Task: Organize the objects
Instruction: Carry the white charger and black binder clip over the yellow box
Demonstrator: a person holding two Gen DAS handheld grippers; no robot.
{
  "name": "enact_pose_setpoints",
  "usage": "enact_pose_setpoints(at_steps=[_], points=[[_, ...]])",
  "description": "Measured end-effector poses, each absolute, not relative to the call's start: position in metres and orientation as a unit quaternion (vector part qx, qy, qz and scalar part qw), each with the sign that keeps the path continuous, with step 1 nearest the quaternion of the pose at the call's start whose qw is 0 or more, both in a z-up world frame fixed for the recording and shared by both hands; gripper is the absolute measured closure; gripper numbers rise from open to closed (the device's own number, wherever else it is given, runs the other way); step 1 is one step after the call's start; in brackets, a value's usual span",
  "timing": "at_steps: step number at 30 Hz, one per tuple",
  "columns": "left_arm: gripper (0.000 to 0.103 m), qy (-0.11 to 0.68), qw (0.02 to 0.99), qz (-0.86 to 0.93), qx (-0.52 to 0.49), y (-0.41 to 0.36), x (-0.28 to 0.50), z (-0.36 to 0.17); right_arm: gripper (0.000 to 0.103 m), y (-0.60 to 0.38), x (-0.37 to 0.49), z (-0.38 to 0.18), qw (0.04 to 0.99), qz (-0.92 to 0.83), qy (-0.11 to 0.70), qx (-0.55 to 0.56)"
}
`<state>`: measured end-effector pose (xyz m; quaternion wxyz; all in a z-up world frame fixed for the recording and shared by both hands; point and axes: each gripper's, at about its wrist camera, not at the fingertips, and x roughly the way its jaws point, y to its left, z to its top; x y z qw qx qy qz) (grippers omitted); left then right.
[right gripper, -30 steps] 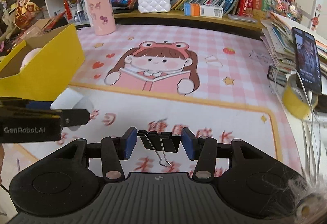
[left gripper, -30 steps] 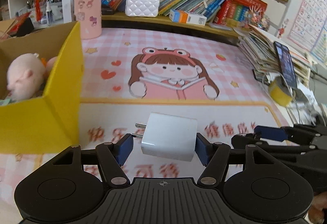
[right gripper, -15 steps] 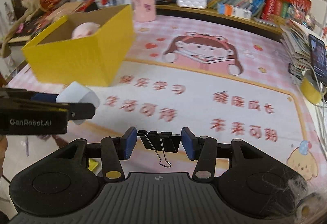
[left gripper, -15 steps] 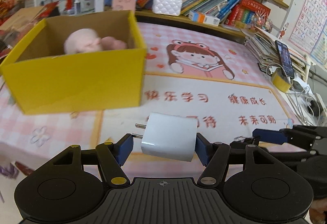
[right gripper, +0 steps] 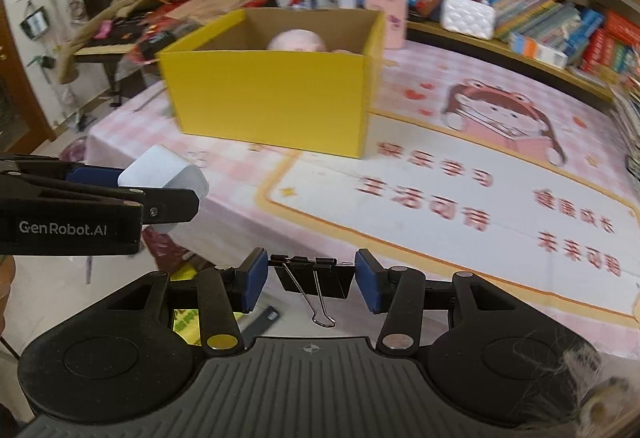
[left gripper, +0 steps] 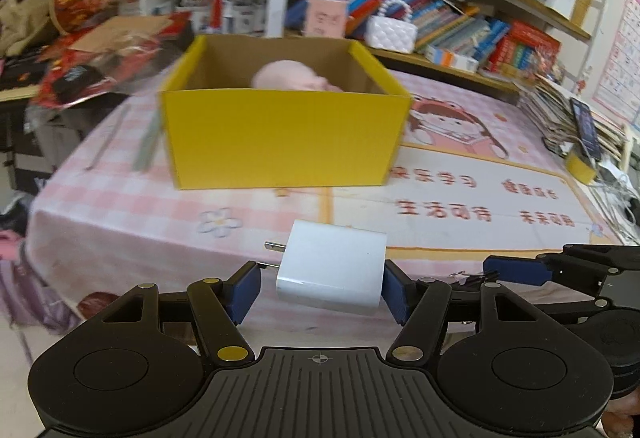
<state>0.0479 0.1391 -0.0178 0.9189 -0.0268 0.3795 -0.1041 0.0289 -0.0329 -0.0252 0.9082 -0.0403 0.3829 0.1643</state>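
Both sets of jaws are loaded on my end: left gripper [left gripper: 320,290] is pinched on a white charger [left gripper: 332,272], the blue pads pressing its two sides and the plug prongs sticking out toward the left pad, while the right gripper [right gripper: 310,280] is clamped on a black binder clip [right gripper: 314,276] with its wire handles dangling down between the pads. Neither item is touching the table, both hang in the air over the near edge of the pink checkered tablecloth [left gripper: 120,206]. Just off to the right of my left jaws I can see the right gripper's fingers poking in, and from the right wrist camera the left one sits off to the left with the charger showing. Straight ahead of both jaws, well beyond them, is the yellow cardboard box [left gripper: 280,134], open on top, with a pink plush toy [left gripper: 296,76] inside. Behind that box it's bookshelves [left gripper: 460,22] packed with books, plus a small white quilted purse [left gripper: 390,32].
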Motion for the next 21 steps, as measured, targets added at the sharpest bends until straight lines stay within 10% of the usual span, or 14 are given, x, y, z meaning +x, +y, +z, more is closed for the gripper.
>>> enact_pose_setpoints(at_steps=[21], points=[[0.039, 0.303, 0.947, -0.083, -0.064, 0.197, 0.061, 0.024, 0.058, 0.022, 0.054, 0.015, 0.930, 0.170, 0.323, -0.040]])
